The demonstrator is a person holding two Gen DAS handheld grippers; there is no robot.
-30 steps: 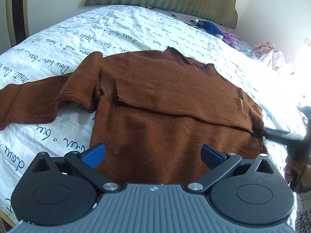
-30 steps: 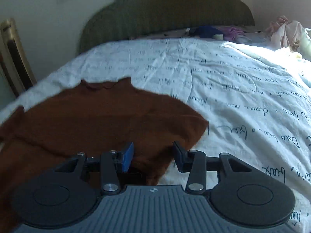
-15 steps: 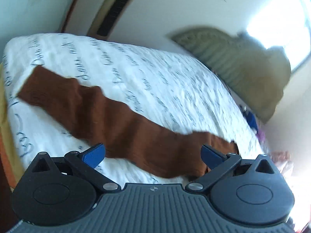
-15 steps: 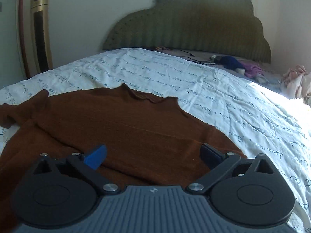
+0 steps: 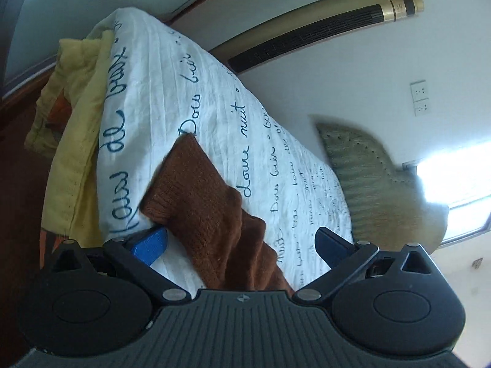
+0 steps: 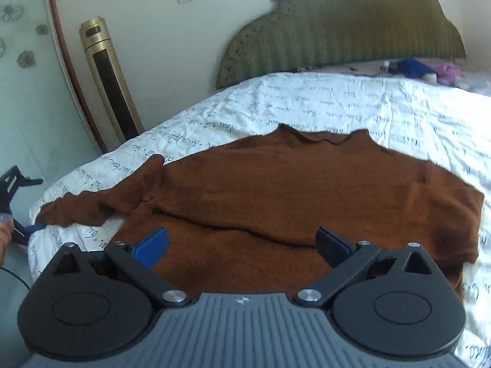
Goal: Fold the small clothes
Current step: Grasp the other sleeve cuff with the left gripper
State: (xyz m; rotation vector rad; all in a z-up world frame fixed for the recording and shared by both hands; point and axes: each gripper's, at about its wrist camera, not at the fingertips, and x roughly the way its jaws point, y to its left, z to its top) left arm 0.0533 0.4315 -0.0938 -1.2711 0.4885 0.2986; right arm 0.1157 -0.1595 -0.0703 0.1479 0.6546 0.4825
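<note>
A brown knit sweater (image 6: 307, 190) lies flat on the white bed cover, its right sleeve folded across the chest. Its left sleeve (image 6: 92, 205) stretches out to the bed's left edge. In the left wrist view that sleeve (image 5: 208, 202) runs between the jaws of my left gripper (image 5: 241, 242), which is open, with the cuff just ahead of its left fingertip. My left gripper also shows in the right wrist view (image 6: 33, 228) at the cuff end. My right gripper (image 6: 241, 242) is open and empty, hovering over the sweater's lower body.
The white cover with blue script (image 6: 337, 104) spreads over the bed; a yellow sheet (image 5: 76, 122) hangs at its left edge. A gold tower fan (image 6: 107, 82) stands by the wall. A green headboard (image 6: 343, 30) and loose clothes (image 6: 429, 67) are at the far end.
My left gripper has swung left from over the sweater's body to the outstretched sleeve's cuff at the bed edge. My right gripper has opened wide and drawn back over the sweater.
</note>
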